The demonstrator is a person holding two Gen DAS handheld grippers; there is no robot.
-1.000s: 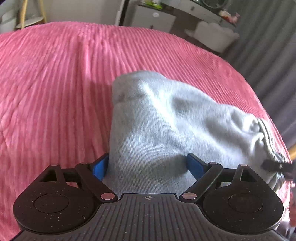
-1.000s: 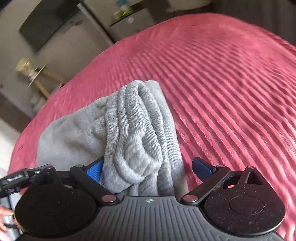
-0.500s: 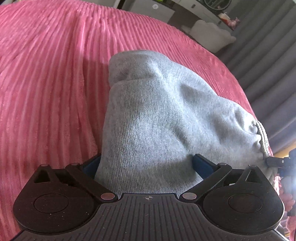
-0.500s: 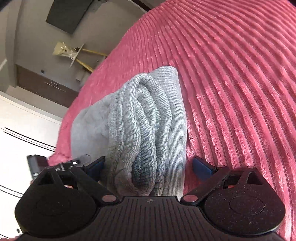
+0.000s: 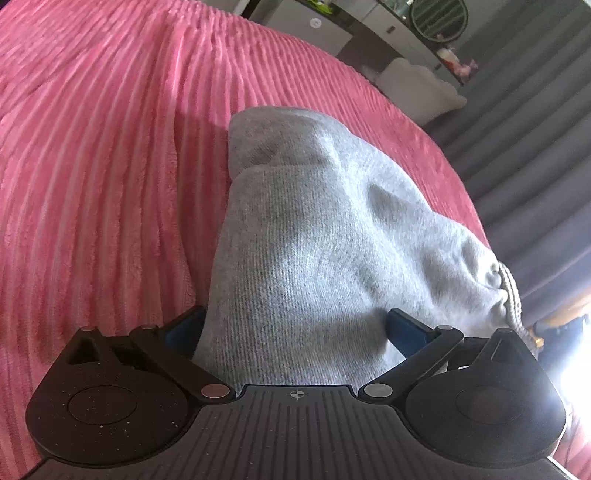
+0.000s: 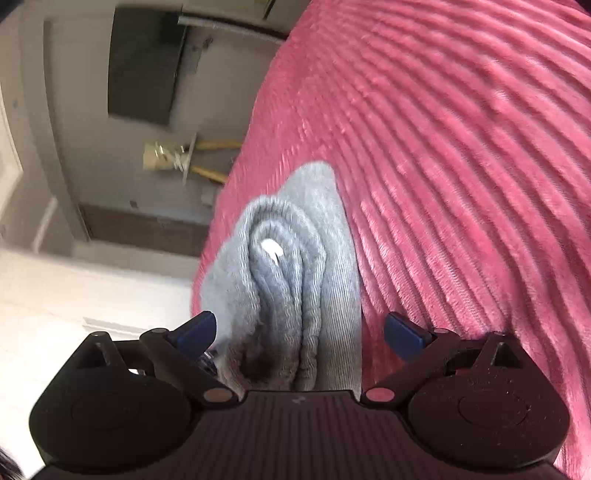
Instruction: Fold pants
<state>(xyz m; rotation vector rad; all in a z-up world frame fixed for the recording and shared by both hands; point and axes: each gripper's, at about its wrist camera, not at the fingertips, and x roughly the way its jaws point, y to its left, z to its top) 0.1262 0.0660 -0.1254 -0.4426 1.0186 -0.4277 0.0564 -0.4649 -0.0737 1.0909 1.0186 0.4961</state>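
I take the pink ribbed bedspread [image 5: 92,192] as the reference surface. The grey pants [image 5: 325,236] lie on it as a folded bundle, close to the bedspread's edge on the side nearest both cameras.

Left gripper [image 5: 295,328]: I see the jaws standing fully apart. The smooth knit end of the pants fills the gap between the two blue pads. The cloth bulges against the inner faces of both pads, but I cannot tell whether they press on it. The gripper points downward onto the bundle. From this view the gathered cuff or waistband [image 5: 511,295] sits at the bundle's far right end, at the edge of the bedspread toward the dark curtains [image 5: 535,155].

Right gripper [image 6: 299,332]: I see the jaws apart. The ribbed, rolled end of the pants [image 6: 288,266] lies between the pads, nearer the left pad. A clear strip of bedspread [image 6: 461,184] shows between the cloth and the right pad. A small white tag [image 6: 271,249] shows on the ribbed folds. This view is motion-blurred.

Containers: I see none on the bedspread. Beyond its far edge, in the left view, stands a white cabinet [image 5: 314,27] with small items on top, too small to identify.
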